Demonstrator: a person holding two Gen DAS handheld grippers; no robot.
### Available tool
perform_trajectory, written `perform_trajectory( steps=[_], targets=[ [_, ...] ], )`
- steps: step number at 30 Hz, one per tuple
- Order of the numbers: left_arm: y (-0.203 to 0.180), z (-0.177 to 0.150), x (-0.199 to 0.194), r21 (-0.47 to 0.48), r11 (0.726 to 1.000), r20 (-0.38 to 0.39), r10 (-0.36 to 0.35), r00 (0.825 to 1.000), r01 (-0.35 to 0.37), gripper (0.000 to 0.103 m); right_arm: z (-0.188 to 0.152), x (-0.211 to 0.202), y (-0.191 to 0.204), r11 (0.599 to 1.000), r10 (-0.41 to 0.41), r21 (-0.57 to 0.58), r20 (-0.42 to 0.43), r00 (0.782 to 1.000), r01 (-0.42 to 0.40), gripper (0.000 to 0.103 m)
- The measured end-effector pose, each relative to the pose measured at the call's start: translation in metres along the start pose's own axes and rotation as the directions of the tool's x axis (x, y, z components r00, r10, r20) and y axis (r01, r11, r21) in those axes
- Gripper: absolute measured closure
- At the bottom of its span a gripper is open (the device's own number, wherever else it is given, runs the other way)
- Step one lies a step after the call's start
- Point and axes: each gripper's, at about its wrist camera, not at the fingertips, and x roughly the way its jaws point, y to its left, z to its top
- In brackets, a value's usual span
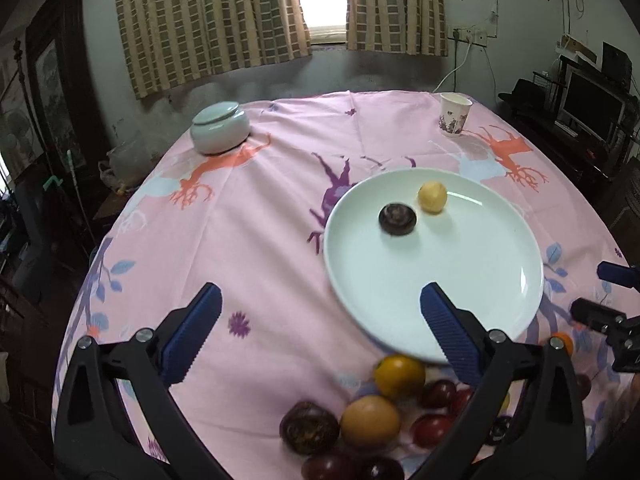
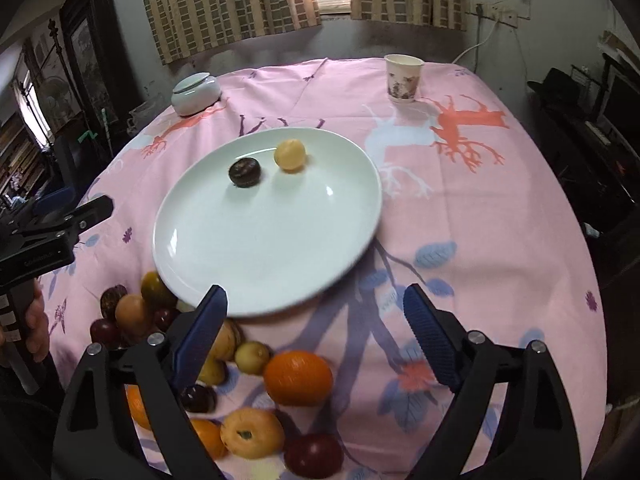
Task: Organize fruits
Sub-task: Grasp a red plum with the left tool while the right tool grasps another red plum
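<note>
Meanwhile both grippers, left (image 1: 320, 332) and right (image 2: 316, 336), gape empty beside plate (image 2: 224, 248) and loose fruit (image 2: 298, 378).

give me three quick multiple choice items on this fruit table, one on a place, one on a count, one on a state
1. Where is the paper cup?
A. far side of the pink tablecloth
B. on the plate
C. among the loose fruit

2. How many fruits lie on the round white plate?
A. none
B. two
C. five

3. How stands the right gripper?
A. shut on an orange
B. shut, empty
C. open, empty

Key: A, the cup stands beyond the plate; B, one dark fruit and one yellow fruit; C, its blue pads are spread with nothing between.
</note>
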Motion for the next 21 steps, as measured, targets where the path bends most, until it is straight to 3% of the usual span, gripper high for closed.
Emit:
perform_trajectory(
  steps=[7,15,18,21],
  targets=[
    [0.037,-0.072,0.004,-0.099,0.994,-0.152,-0.062,0.986,0.047,0.002,-0.061,-0.012,-0.014,0.995,-0.08,0.06,-0.068,0.994,0.084,0.013],
    [0.048,-0.09,-0.02,-0.099,0.995,-0.122,-0.04,0.992,0.028,0.002,-0.091,-0.039,0.001,0.996,-0.089,-0.003,-0.062,0.994,0.089,0.013],
    [0.042,-0.094,-0.022,-0.07,0.997,-0.133,-0.02,0.991,0.011,0.002,-0.097,-0.035,0.006,0.997,-0.072,-0.015,-0.073,0.995,0.071,0.032],
    [0.037,-0.099,-0.023,-0.043,0.999,-0.147,-0.021,0.989,0.015,0.002,-0.102,-0.022,0.007,0.998,-0.067,-0.014,-0.1,0.993,0.066,0.04]
  ],
)
